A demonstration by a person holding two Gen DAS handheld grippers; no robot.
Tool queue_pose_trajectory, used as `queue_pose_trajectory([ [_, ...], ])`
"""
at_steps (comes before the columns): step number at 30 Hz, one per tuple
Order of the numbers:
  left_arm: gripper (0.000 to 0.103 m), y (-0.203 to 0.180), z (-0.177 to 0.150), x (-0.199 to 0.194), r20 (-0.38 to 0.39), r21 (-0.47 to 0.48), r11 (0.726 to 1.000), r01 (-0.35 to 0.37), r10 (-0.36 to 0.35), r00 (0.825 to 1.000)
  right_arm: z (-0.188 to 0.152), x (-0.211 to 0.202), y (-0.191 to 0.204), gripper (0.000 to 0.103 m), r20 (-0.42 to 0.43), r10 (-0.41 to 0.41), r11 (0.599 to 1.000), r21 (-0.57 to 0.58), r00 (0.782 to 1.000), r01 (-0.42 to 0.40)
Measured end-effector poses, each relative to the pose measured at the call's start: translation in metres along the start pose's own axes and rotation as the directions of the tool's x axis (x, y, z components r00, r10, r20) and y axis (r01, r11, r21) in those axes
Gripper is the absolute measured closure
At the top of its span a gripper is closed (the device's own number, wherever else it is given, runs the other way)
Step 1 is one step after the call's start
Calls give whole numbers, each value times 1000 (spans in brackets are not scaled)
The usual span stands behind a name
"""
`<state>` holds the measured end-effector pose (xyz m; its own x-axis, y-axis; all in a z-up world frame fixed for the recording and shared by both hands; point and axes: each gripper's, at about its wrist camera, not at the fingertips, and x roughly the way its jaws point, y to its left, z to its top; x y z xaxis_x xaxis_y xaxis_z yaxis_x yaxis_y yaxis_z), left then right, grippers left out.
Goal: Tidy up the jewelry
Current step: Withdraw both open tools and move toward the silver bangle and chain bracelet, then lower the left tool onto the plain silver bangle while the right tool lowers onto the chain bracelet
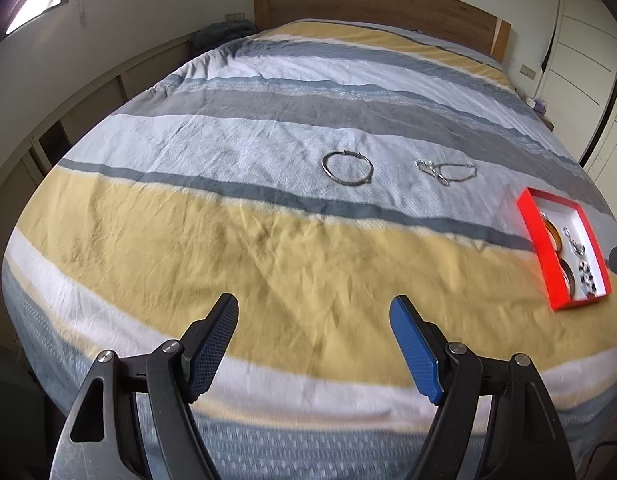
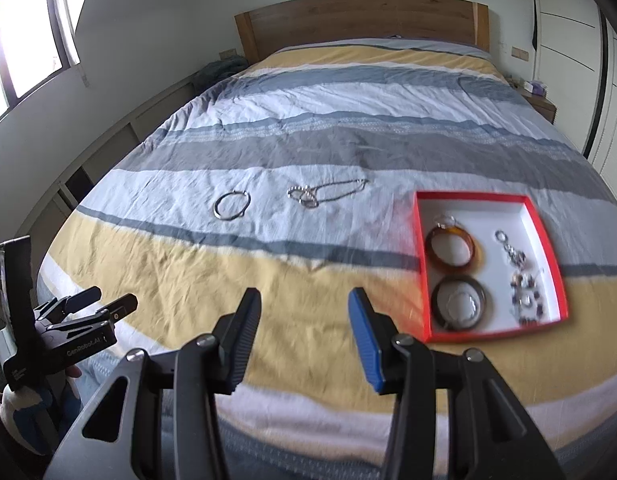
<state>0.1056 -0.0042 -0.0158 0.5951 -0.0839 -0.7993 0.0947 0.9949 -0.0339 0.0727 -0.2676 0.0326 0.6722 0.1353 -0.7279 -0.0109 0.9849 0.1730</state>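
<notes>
A thin silver bangle (image 1: 347, 168) (image 2: 232, 205) lies on a white stripe of the bedspread, with a silver chain necklace (image 1: 446, 171) (image 2: 328, 193) to its right. A red box (image 1: 524, 220) (image 2: 546, 236) with a white inside sits further right and holds an amber bangle (image 2: 449, 245), a dark bangle (image 2: 459, 301) and several small beaded pieces (image 2: 522, 280). My left gripper (image 1: 314, 308) hovers open over the yellow stripe, well short of the bangle. My right gripper (image 2: 304, 302) is open too, nothing between its fingers, left of the box. The left gripper (image 2: 104, 300) shows at the right wrist view's left edge.
The bed (image 1: 188, 248) fills both views, its wooden headboard (image 1: 380, 4) at the far end. Low shelving (image 1: 68, 120) runs along the left wall under a window. White wardrobe doors (image 1: 580, 40) and a bedside table (image 2: 542, 106) stand at the right.
</notes>
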Motion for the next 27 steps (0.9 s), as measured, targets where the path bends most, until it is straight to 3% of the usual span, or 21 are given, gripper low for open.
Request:
queue_pose_trajectory([
  [8,36,13,51,50,-15,-1,1000,-11,11,1000,50,53,-1,59,-30,29,999,-28,999,-30],
  [16,36,15,107,95,14,34,998,-57,57,998,101,130,3,59,-66,43,996,-72,997,-48],
  [27,35,2,137,149,26,57,997,-47,45,999,101,209,23,59,-134,62,987,-138,989,-80],
])
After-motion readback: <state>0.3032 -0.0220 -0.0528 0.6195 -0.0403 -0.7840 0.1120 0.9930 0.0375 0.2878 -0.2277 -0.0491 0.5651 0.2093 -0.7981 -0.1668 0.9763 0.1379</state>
